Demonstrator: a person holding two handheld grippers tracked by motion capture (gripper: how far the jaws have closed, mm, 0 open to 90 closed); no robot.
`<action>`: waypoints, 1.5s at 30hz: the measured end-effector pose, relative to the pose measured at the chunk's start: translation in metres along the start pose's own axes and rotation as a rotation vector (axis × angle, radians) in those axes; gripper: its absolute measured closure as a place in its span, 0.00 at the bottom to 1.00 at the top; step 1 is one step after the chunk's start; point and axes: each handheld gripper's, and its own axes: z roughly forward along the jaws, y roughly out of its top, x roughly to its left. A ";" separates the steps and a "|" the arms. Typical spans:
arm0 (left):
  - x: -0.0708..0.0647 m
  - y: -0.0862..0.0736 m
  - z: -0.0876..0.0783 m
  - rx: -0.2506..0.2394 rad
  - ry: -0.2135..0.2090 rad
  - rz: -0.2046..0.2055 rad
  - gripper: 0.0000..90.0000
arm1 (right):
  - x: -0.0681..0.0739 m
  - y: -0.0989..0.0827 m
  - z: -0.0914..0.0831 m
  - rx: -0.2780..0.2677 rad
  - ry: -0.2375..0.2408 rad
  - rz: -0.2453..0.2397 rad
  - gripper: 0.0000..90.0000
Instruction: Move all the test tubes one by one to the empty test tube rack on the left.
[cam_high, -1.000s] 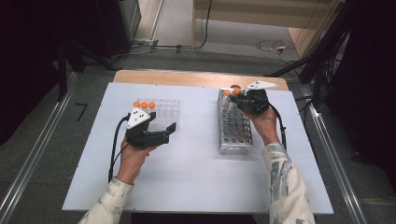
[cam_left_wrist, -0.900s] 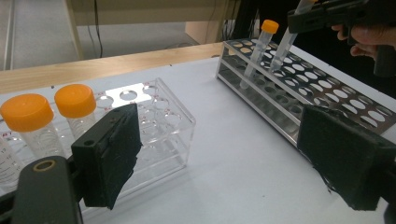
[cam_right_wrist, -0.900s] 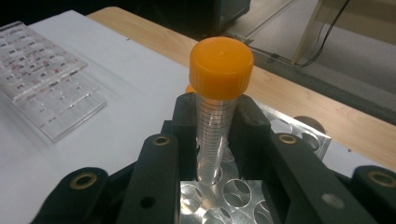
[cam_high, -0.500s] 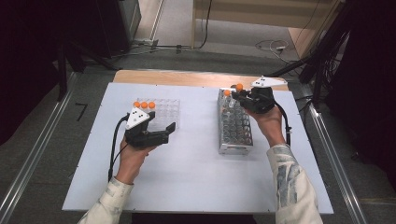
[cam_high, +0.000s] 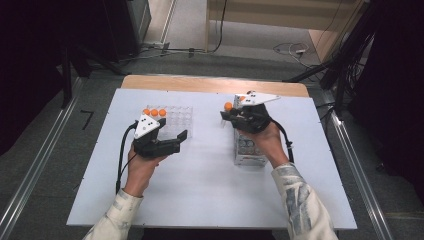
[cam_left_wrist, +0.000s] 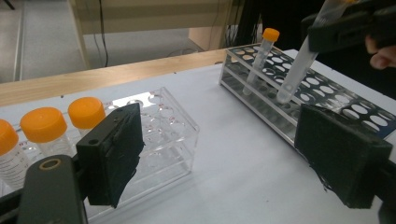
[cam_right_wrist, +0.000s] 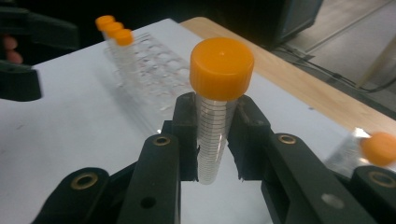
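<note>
The left gripper (cam_high: 172, 137) is kept beside the clear rack (cam_high: 176, 117), where three orange-capped tubes (cam_high: 154, 112) stand in the far row; its jaws are parted with nothing between them and have just been closing slightly. Further right, a capped tube (cam_right_wrist: 215, 112) is clamped below its cap by the closed right gripper (cam_high: 229, 116). Compared with a second ago, this tube has been lifted off the metal rack (cam_high: 248, 149) and carried leftward over the table (cam_high: 210, 190). A transfer to the clear rack is judged under way, with one tube (cam_left_wrist: 259, 59) left behind.
</note>
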 end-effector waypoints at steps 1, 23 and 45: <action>-0.001 0.001 -0.001 -0.009 -0.003 0.001 0.20 | 0.006 0.001 0.004 0.005 0.010 -0.003 0.79; -0.005 0.004 -0.005 -0.019 -0.038 0.010 0.23 | 0.079 0.002 0.067 0.079 0.149 -0.112 0.79; -0.008 -0.001 -0.002 -0.038 -0.115 0.063 0.73 | 0.085 0.003 0.067 0.077 0.173 -0.123 0.79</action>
